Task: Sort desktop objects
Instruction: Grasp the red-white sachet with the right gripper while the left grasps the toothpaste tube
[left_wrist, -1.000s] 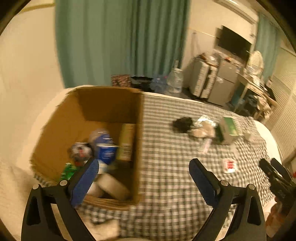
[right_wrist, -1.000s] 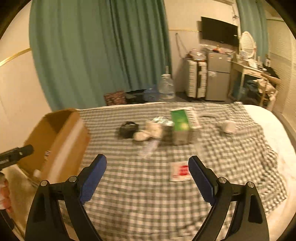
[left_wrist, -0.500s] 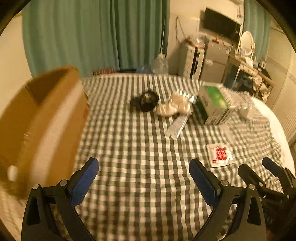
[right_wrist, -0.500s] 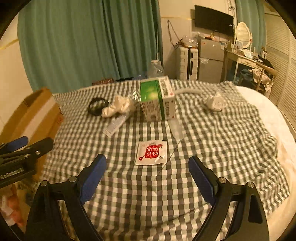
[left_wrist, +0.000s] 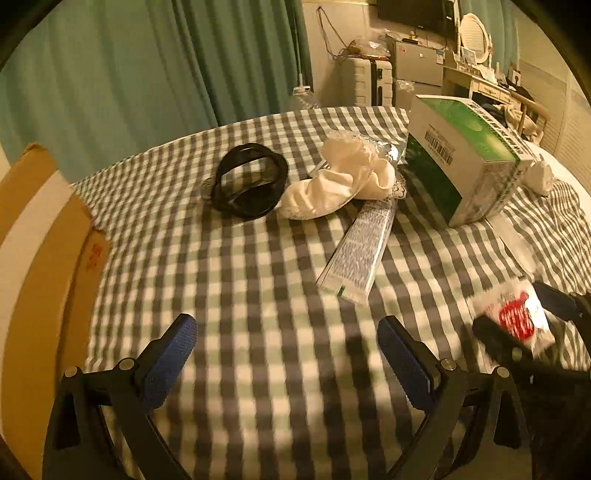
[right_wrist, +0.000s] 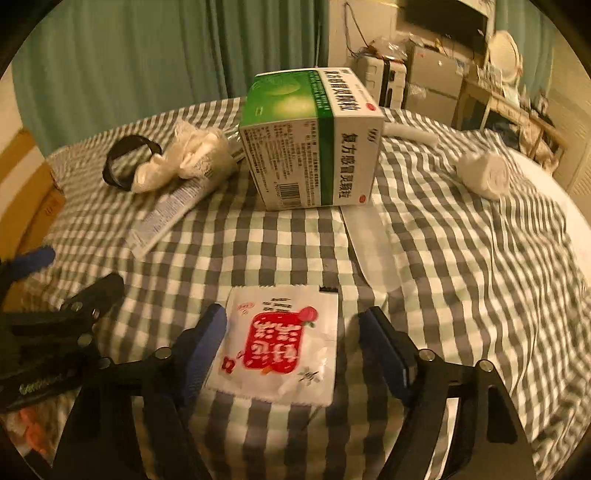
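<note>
Closing around the white sachet with the red label (right_wrist: 279, 350), the right tongs (right_wrist: 291, 334) have it between the jaws but the pads do not press it yet, while the left tongs (left_wrist: 286, 350) stand wide and empty over the checked cloth of the counter (left_wrist: 240, 280). Because the sachet lies flat, I think the tips should go low and pinch one edge, without catching the cloth. Farther away lie the tube (right_wrist: 166, 214), the white sock (right_wrist: 184, 158), the black ring (right_wrist: 125, 162) and the green box (right_wrist: 310, 147).
</note>
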